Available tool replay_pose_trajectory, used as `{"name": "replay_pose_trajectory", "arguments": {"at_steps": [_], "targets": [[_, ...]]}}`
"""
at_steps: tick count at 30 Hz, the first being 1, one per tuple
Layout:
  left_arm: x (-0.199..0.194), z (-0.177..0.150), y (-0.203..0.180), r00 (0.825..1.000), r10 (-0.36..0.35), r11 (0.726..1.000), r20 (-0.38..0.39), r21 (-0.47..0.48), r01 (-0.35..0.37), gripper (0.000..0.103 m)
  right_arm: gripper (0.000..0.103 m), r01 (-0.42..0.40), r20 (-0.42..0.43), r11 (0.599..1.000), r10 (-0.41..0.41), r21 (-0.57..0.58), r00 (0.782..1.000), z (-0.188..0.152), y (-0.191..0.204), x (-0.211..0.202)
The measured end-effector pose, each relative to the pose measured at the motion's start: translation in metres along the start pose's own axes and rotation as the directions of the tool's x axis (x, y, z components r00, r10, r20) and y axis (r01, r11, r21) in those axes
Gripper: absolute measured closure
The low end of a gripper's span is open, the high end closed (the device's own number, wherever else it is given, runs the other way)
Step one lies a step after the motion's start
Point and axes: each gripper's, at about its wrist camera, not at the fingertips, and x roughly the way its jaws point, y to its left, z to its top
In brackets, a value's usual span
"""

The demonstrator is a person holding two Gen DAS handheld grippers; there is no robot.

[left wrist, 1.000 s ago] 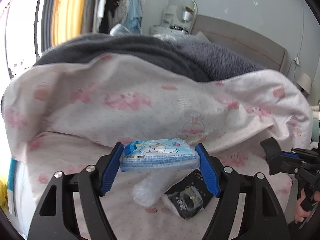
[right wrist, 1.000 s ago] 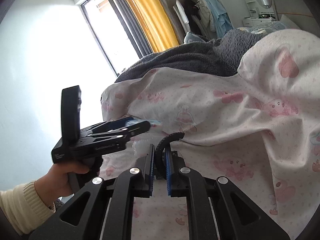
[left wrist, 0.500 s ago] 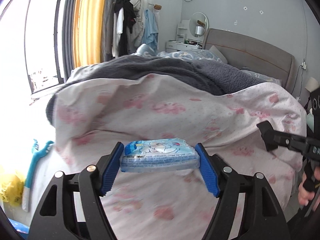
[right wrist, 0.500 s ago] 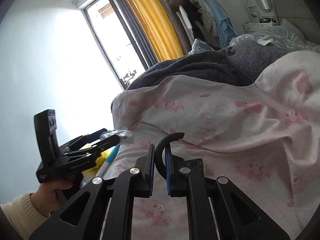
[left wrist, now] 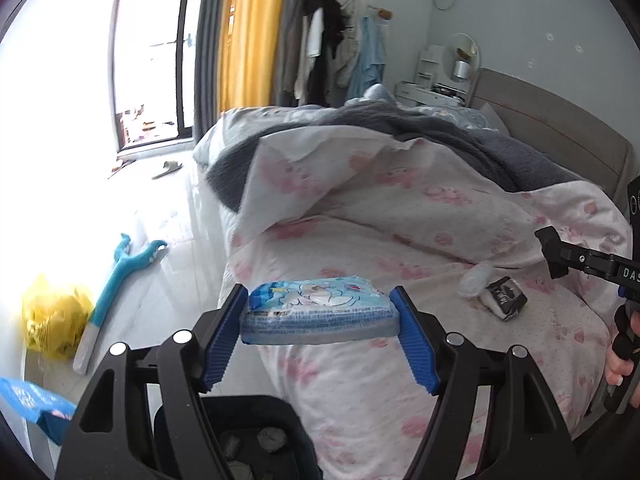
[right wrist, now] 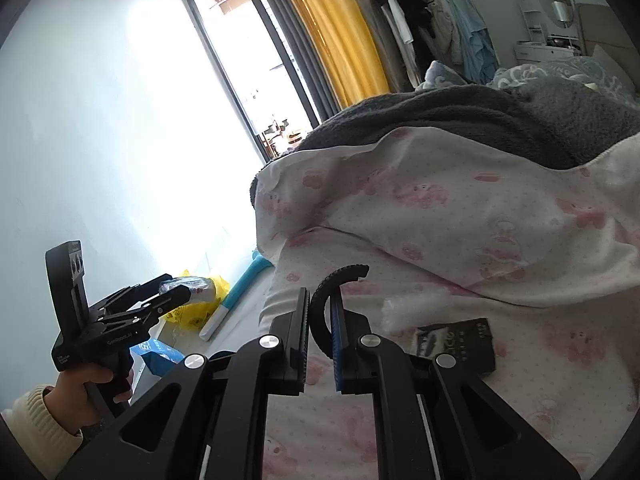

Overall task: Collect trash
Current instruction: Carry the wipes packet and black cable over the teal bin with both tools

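Note:
My left gripper (left wrist: 320, 316) is shut on a blue tissue pack (left wrist: 318, 312) and holds it in the air above a black trash bin (left wrist: 240, 436) beside the bed. The left gripper also shows in the right wrist view (right wrist: 176, 292), left of the bed. My right gripper (right wrist: 322, 332) is shut on a black curved ring (right wrist: 328, 300) and hovers over the pink bedsheet (right wrist: 460, 220). A white crumpled wad (left wrist: 476, 284) and a black wrapper (left wrist: 506, 304) lie on the sheet; both show in the right wrist view, wad (right wrist: 416, 308) and wrapper (right wrist: 456, 344).
A yellow bag (left wrist: 52, 316), a teal long-handled tool (left wrist: 120, 276) and a blue packet (left wrist: 36, 404) lie on the floor left of the bed. A grey blanket (left wrist: 400, 128) covers the far part of the bed. A window and yellow curtain (left wrist: 248, 36) stand behind.
My left gripper has pulled back and left off the bed with the tissue pack, and the black bin now shows below it. The right gripper has also drawn back, still holding the ring.

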Motion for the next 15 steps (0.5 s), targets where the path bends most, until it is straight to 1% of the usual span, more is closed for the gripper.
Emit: {"name": "replay_pose_trajectory", "arguments": {"at_steps": [4, 8, 13, 15], "targets": [[-0.001, -0.009, 0.022, 0.999, 0.031, 0.999, -0.018, -0.036, -0.032, 0.029, 0.093, -0.033, -0.013, 0.999, 0.033, -0.023, 0.999, 0.001, 0.023, 0.014], [0.003, -0.020, 0.045, 0.998, 0.031, 0.994, -0.054, -0.103, -0.037, 0.029, 0.093, -0.060, -0.042, 0.997, 0.058, -0.048, 0.997, -0.001, 0.045, 0.029], [0.010, -0.033, 0.063, 0.994, 0.040, 0.990, -0.101, -0.128, -0.053, 0.028, 0.093, -0.095, -0.077, 0.991, 0.088, -0.091, 0.993, -0.004, 0.074, 0.046], [0.015, -0.040, 0.069, 0.990, 0.049, 0.989, -0.132, -0.135, -0.067, 0.028, 0.093, -0.110, -0.091, 0.989, 0.101, -0.101, 0.991, -0.005, 0.084, 0.051]]}}
